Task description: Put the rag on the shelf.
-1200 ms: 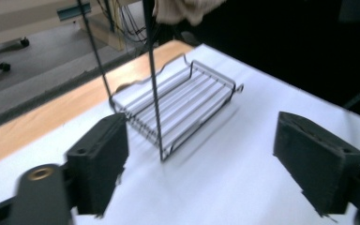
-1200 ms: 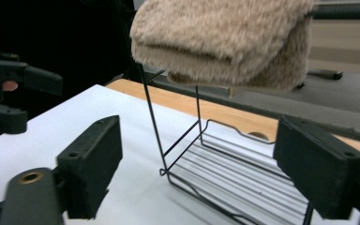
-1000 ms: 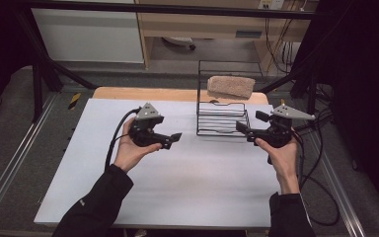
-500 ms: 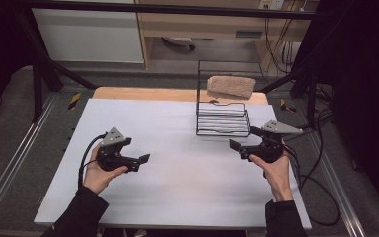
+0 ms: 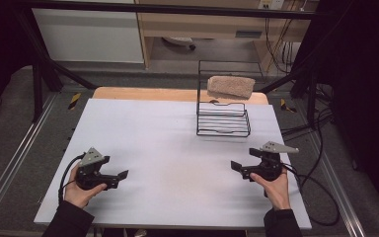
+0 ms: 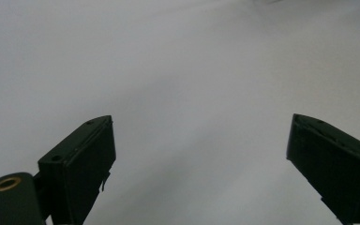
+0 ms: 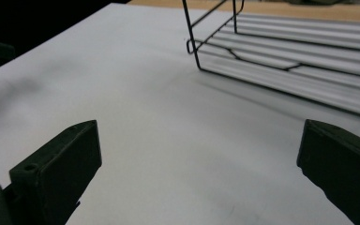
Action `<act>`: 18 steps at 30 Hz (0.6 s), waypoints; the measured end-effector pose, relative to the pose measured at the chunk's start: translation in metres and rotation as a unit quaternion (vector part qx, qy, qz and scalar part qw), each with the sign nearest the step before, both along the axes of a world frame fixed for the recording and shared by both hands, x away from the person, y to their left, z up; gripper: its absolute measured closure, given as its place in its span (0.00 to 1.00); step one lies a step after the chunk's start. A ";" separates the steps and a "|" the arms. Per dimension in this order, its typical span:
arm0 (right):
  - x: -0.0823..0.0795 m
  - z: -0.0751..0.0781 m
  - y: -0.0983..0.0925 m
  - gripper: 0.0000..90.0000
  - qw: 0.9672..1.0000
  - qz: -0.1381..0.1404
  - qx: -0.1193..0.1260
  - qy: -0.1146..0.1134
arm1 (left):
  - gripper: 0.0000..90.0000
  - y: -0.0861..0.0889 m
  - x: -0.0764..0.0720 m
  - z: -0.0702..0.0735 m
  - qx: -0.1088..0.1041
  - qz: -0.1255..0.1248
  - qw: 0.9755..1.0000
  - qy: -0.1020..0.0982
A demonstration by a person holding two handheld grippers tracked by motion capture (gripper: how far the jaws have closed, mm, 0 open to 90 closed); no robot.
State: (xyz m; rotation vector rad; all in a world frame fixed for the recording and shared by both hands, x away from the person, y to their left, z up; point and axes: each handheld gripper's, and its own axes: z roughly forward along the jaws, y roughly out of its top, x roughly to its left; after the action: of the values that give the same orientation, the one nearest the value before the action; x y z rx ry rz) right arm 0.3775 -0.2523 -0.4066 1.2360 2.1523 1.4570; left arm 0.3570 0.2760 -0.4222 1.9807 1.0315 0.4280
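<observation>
While both jaws gape empty, wire rack (image 5: 224, 120) just beyond right hand-held gripper (image 5: 238, 168) (left hand-held gripper (image 5: 120, 176) well apart).

Evenly lit from above, white table (image 5: 168, 143) bright, surroundings dark; soft shadows under wire rack (image 5: 224, 121); near jaws blurred

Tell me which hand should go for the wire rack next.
Probably the right. The right gripper sits just in front of the wire rack, jaws open and empty, with the rack in its own view. The left gripper is open too but lies across the table.
</observation>
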 end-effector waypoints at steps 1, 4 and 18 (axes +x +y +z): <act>-0.002 -0.004 -0.001 0.01 1.000 0.003 -0.002 0.005 | 0.09 0.003 -0.001 -0.002 -0.001 0.002 1.000 0.004; -0.006 -0.016 -0.005 0.01 1.000 0.008 -0.005 0.015 | 0.09 0.011 -0.004 -0.006 0.003 0.006 1.000 0.005; -0.020 -0.044 -0.015 0.01 0.999 0.023 -0.019 0.038 | 0.08 0.026 -0.010 -0.014 0.000 0.009 1.000 0.002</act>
State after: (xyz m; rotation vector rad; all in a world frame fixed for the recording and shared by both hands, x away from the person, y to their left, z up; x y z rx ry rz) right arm 0.3571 -0.2669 -0.4505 1.2566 2.2605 1.4018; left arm 0.3469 0.3018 -0.4364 1.9742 1.0523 0.4333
